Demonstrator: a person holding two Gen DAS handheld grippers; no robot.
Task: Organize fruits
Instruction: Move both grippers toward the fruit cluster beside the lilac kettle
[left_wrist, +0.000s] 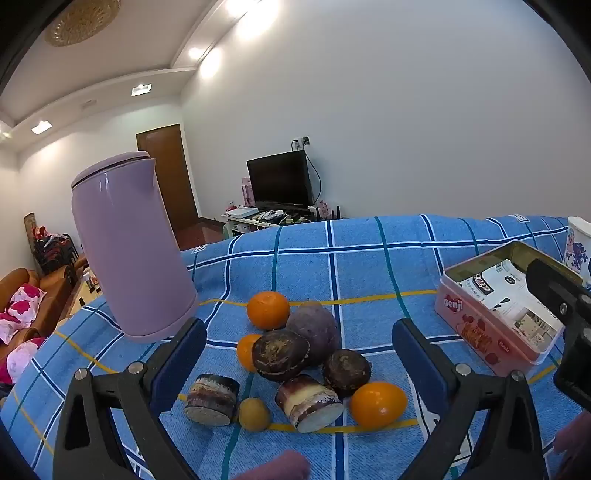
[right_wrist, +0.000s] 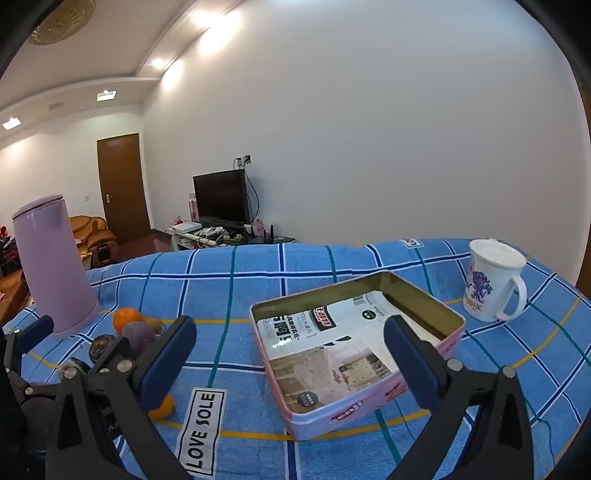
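While both grippers hang with jaws wide and nothing in them, the fruit pile (left_wrist: 303, 362) lies btw. the left gripper (left_wrist: 299, 354) fingers; pink tin (right_wrist: 354, 354) sits before the right gripper (right_wrist: 291, 358). Better take the outer orange (left_wrist: 378, 404) first, approx. at its middle, w/o pushing its neighbours.

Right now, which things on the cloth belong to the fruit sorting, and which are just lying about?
For the job: fruit pile, including oranges and cut cane pieces; open pink tin, the likely container.

Lying about: lilac kettle, lidded white mug.
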